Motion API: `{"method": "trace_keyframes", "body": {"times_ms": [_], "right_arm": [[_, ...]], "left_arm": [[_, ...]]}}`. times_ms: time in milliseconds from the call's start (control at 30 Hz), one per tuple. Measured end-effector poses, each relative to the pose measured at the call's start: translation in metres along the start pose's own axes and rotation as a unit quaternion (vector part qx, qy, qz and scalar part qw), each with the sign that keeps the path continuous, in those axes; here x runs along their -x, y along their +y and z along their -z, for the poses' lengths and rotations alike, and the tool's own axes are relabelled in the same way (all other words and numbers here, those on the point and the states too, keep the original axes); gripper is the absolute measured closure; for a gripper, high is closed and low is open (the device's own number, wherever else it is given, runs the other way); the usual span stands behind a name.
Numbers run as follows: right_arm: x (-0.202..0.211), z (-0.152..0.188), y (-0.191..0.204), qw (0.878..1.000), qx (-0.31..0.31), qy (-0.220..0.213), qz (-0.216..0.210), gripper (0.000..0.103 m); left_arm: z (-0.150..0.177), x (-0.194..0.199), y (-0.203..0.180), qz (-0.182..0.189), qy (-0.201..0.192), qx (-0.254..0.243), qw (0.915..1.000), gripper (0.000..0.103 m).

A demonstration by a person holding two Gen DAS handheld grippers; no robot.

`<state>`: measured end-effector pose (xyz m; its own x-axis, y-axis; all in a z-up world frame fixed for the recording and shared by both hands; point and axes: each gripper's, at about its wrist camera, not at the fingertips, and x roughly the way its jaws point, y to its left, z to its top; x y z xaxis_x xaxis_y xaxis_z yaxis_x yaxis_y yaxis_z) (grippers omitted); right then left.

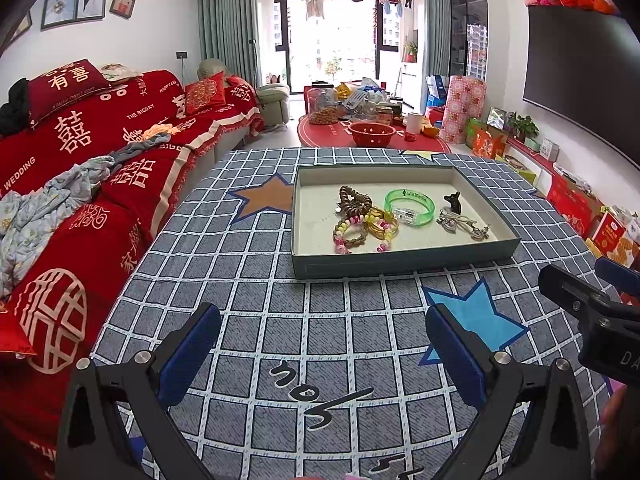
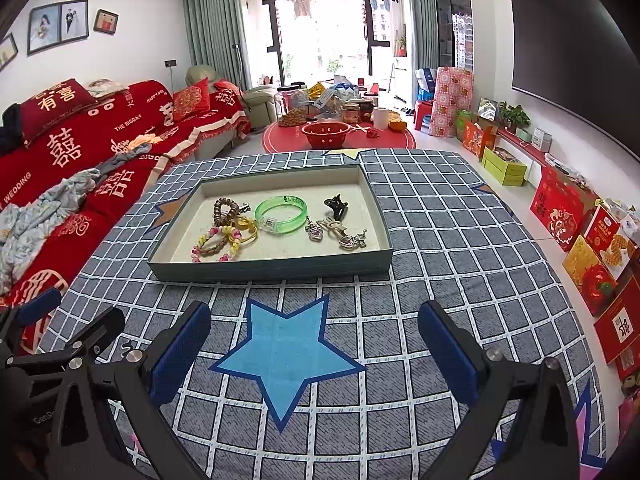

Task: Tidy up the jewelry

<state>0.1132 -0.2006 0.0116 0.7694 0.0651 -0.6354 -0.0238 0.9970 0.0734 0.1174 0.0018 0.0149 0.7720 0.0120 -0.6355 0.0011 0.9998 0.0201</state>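
A shallow grey-green tray [image 1: 404,259] [image 2: 272,270] lies on the checked table cover. Inside it are a green bangle [image 1: 410,205] [image 2: 281,213], a brown bead bracelet [image 1: 354,199] [image 2: 224,210], pink and yellow bead bracelets [image 1: 362,232] [image 2: 218,242], a black hair claw [image 1: 453,201] [image 2: 336,206] and silver pendants [image 1: 460,222] [image 2: 340,234]. My left gripper [image 1: 324,348] hovers open over the cover, well short of the tray. Equally far back, my right gripper [image 2: 316,344] stands open above a blue star print, nothing between its fingers.
A red-covered sofa [image 1: 80,184] with crumpled clothes runs along the left. Behind the table, a round red mat [image 1: 372,136] carries jars and a red colander. Gift boxes [image 2: 592,240] line the right wall under a television [image 2: 568,56]. The other gripper [image 1: 592,316] shows at the left view's right edge.
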Motion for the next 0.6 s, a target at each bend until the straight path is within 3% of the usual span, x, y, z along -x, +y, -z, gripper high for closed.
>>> {"method": "trace_keyframes", "body": {"times_ms": [600], "right_arm": [[0.0001, -0.0001, -0.0006, 1.000, -0.001, 0.000, 0.000, 0.000]], "left_arm": [[0.0015, 0.0001, 0.0013, -0.001, 0.001, 0.002, 1.0000, 0.000]]}}
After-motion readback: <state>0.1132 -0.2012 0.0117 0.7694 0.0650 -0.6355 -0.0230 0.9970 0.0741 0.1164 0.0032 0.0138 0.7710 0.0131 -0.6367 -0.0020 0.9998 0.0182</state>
